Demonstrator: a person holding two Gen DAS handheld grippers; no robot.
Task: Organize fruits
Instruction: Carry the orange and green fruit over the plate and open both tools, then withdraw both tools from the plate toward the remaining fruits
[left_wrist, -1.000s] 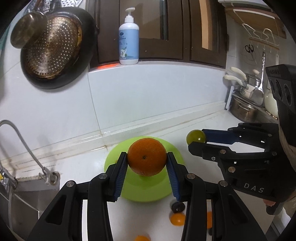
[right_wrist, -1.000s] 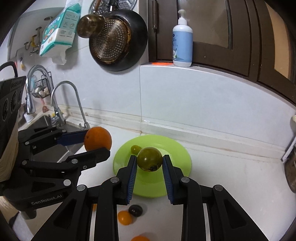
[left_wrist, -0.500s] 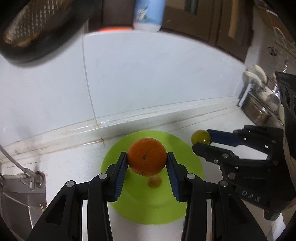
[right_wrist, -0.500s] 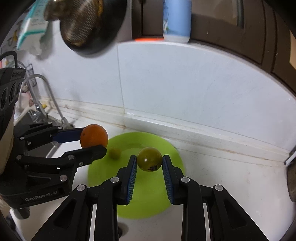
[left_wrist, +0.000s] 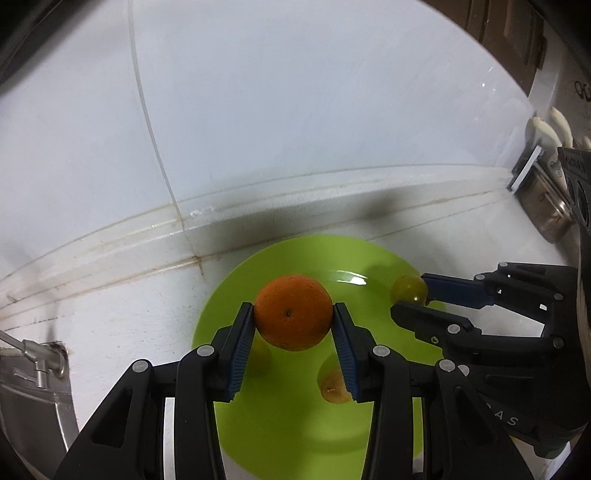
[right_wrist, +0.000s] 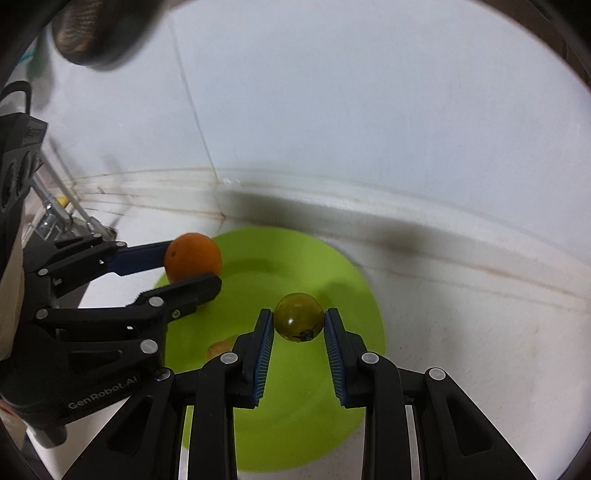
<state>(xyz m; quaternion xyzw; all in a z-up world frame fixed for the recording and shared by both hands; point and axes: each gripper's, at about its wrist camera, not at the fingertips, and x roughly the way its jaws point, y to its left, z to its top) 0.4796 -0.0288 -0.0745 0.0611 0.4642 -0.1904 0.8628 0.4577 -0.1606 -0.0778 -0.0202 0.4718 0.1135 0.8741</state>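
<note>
While my left tool (left_wrist: 293, 323) pinches a firm, round orange (left_wrist: 293, 312) at its widest part, my right tool (right_wrist: 298, 322) pinches a small, smooth, slippery-looking green fruit (right_wrist: 298, 322). Both hang over a green plate (left_wrist: 295, 417) on the white tabletop (right_wrist: 480, 332) near a tiled wall.

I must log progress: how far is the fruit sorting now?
Done: one small fruit lies on the plate. In hand: left gripper holds an orange, right gripper a green fruit, both over the plate. Left: releasing both.
</note>
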